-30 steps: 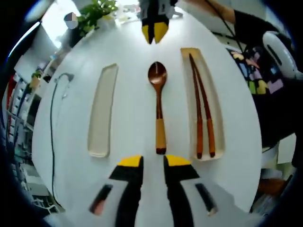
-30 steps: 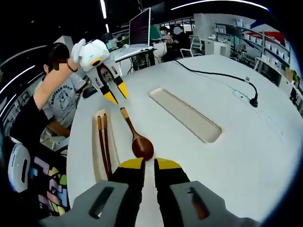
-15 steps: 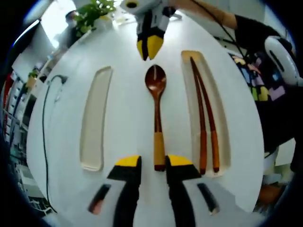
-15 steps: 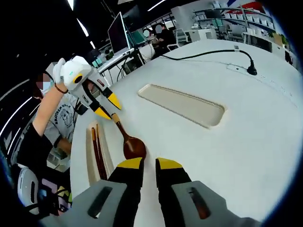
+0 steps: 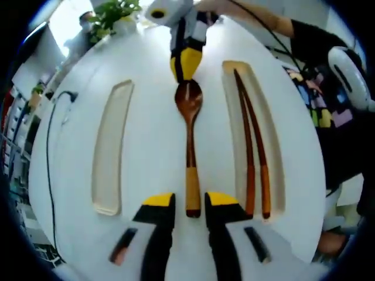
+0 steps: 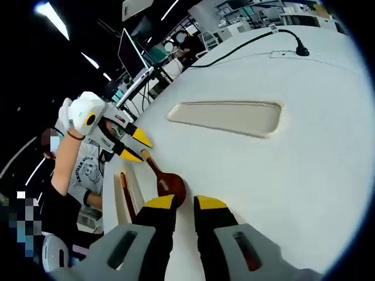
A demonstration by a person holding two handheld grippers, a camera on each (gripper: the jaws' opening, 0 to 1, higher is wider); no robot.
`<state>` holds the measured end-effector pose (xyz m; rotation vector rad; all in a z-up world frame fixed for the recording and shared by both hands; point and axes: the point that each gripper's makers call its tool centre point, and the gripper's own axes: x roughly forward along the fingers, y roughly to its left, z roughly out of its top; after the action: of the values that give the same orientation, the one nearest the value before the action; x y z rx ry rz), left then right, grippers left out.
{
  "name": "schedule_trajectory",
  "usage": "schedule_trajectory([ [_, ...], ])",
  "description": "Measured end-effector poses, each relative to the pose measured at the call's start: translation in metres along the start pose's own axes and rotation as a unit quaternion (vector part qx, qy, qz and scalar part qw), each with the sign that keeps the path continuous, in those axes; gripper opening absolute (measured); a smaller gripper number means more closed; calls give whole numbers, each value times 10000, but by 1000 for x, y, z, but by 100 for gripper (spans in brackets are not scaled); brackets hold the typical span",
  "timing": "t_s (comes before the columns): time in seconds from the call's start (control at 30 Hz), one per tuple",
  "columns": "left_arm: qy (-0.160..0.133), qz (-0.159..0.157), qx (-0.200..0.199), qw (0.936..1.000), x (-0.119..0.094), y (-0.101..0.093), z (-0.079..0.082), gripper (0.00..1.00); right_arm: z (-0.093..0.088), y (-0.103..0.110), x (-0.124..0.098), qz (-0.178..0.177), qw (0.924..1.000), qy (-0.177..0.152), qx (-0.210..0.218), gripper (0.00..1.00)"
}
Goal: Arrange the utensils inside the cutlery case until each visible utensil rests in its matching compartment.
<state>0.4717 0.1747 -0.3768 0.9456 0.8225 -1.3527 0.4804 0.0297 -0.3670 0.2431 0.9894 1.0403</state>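
A brown wooden spoon [image 5: 190, 140] with a yellow band lies on the white surface between two long recessed compartments. Its handle end sits between the tips of my left gripper [image 5: 190, 202], which is open with neither jaw clearly touching it. My right gripper [image 5: 186, 61] hovers at the spoon's bowl, its jaws a narrow gap apart and holding nothing. In the right gripper view, the spoon bowl [image 6: 170, 184] lies just ahead of my right gripper [image 6: 186, 204], with the left gripper [image 6: 136, 146] at the handle end. A pair of brown chopsticks [image 5: 253, 146] rests in one compartment. The other compartment [image 5: 108, 149] is empty.
A black cable [image 5: 50, 134] runs along the table's edge beside the empty compartment. A person in a dark printed shirt [image 5: 319, 76] stands by the chopstick side. A green plant [image 5: 114, 13] sits at the far end. Desks and monitors [image 6: 132, 50] stand beyond the table.
My left gripper has moved forward until the spoon's handle end lies between its tips. My right gripper has closed in on the spoon's bowl. The spoon lies where it was.
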Motion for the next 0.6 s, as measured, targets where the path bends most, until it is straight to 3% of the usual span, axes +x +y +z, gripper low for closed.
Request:
schedule_trajectory([
  [0.13, -6, -55, -108, 9999, 0, 1, 0, 20, 11, -3, 1, 121, 9999, -1, 122, 11],
  [0.6, 111, -187, -410, 9989, 1, 0, 1, 18, 13, -1, 4, 209, 9988, 67, 434, 6],
])
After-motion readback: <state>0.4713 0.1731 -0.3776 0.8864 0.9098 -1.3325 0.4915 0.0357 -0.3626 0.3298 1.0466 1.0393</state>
